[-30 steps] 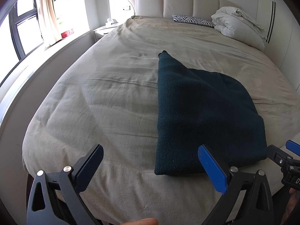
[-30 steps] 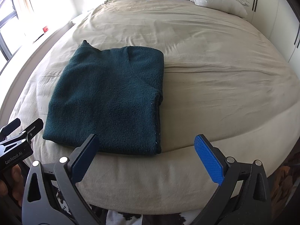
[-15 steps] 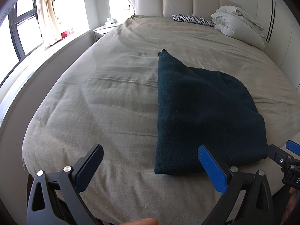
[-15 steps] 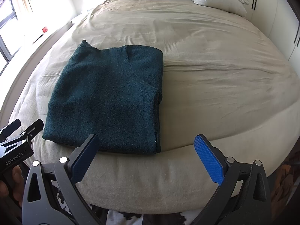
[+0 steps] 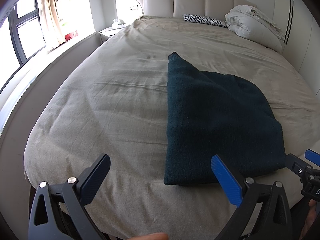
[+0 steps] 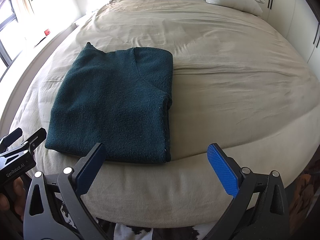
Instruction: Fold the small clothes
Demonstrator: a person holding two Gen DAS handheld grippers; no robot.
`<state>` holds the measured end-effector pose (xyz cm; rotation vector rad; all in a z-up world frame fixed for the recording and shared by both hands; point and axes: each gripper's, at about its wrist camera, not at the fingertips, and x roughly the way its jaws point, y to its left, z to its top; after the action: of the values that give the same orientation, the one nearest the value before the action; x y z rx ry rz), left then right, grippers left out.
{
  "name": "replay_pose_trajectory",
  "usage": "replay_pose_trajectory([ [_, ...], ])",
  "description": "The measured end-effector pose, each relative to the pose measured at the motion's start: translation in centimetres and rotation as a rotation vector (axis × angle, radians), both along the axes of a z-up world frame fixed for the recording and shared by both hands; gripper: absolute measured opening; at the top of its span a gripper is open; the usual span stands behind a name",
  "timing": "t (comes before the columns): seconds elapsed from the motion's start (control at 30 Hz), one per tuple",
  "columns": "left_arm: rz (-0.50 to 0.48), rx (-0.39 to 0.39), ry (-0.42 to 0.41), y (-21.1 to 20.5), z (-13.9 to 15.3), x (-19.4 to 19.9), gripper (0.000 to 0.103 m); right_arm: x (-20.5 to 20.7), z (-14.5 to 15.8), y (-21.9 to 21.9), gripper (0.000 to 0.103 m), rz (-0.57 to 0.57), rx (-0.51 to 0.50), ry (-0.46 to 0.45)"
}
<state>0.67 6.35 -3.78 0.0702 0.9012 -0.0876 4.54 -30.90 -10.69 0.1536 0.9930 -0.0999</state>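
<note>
Teal sweater (image 6: 116,108) lay folded on bed (image 6: 220,80) | left gripper (image 5: 160,177), right gripper (image 6: 156,166) fingers apart, empty | risk: clumsy regrasp could undo fold

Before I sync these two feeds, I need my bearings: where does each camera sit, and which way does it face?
Left wrist: on the left claw, at the bed's foot, facing the headboard; open fingers and a fingertip show.
Right wrist: on the right claw, same heading, further right; open fingers show.
Shared: the folded dark green sweater, the zebra pillow and each other's claw.
</note>
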Motion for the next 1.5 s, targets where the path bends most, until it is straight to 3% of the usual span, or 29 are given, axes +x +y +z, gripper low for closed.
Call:
replay_pose_trajectory([
  [1.5,-0.008,-0.004,0.015,0.46,-0.36,0.28,0.103,-0.24,-0.49,-0.24,0.103,-0.002,0.015,0.014],
])
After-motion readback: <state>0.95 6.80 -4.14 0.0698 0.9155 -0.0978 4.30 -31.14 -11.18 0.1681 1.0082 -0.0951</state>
